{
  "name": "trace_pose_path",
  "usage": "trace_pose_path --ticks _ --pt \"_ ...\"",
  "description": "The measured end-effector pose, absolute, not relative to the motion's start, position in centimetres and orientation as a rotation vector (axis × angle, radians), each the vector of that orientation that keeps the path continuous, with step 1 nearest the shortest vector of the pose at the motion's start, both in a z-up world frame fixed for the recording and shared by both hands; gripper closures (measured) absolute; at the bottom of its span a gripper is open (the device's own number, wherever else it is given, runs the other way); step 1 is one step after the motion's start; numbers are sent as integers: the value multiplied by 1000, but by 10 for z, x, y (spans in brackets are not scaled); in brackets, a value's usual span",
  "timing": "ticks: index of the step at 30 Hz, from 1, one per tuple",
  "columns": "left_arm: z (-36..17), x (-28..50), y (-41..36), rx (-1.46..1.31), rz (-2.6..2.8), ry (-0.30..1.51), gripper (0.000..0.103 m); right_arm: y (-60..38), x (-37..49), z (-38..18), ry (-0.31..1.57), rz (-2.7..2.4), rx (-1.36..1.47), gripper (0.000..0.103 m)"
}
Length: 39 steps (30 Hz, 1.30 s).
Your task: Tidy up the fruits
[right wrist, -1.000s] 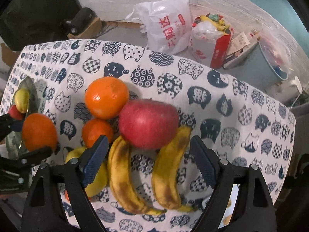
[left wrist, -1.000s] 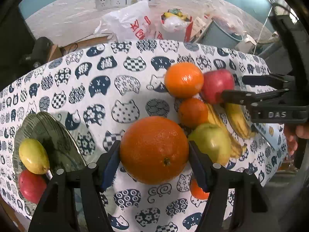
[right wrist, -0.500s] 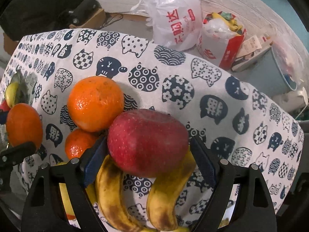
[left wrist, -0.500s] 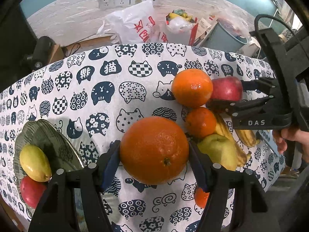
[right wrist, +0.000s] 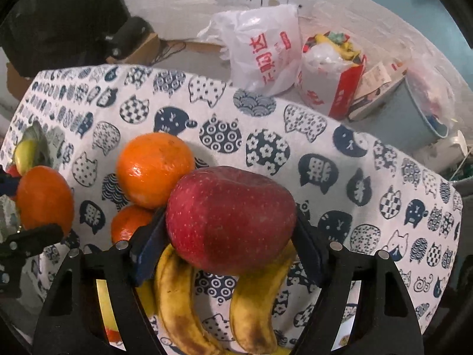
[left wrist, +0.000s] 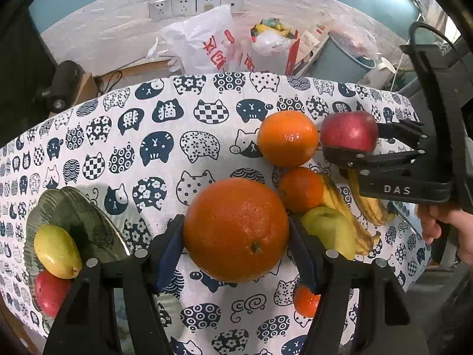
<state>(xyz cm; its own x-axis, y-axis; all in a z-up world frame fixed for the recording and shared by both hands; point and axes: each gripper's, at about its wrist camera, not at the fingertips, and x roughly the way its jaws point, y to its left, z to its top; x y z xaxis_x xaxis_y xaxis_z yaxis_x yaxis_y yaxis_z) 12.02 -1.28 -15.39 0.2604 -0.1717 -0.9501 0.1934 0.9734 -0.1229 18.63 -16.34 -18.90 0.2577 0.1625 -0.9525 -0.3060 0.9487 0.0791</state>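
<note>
My left gripper is shut on a large orange and holds it above the cat-print cloth. My right gripper is shut on a red apple, which also shows in the left wrist view, lifted over two bananas. Two more oranges and a green apple lie by the bananas. A green plate at the left holds a yellow-green fruit and a red fruit.
The cat-print tablecloth covers the table. Behind its far edge stand a white plastic bag, a red-and-white bag and a grey bin. A small orange lies near the front edge.
My right gripper closed on the red apple and lifted it off the bananas. My left gripper keeps the large orange and has drifted slightly back and up.
</note>
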Motion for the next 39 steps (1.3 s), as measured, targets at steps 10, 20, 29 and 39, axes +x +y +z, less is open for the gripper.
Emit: trace_pose_path --ticks 10,20,29,39 --pt "-125 106 -10 26 -246 1220 34 -154 165 -151 1188 310 -150 24" --pt "-94 79 -1 52 -245 1143 34 -140 141 -109 1111 326 -140 24" --pt "-69 56 17 34 -233 1093 34 -119 121 -71 1035 371 -144 24" --pt "-52 37 36 11 -221 1061 34 -93 101 -42 975 431 -155 24"
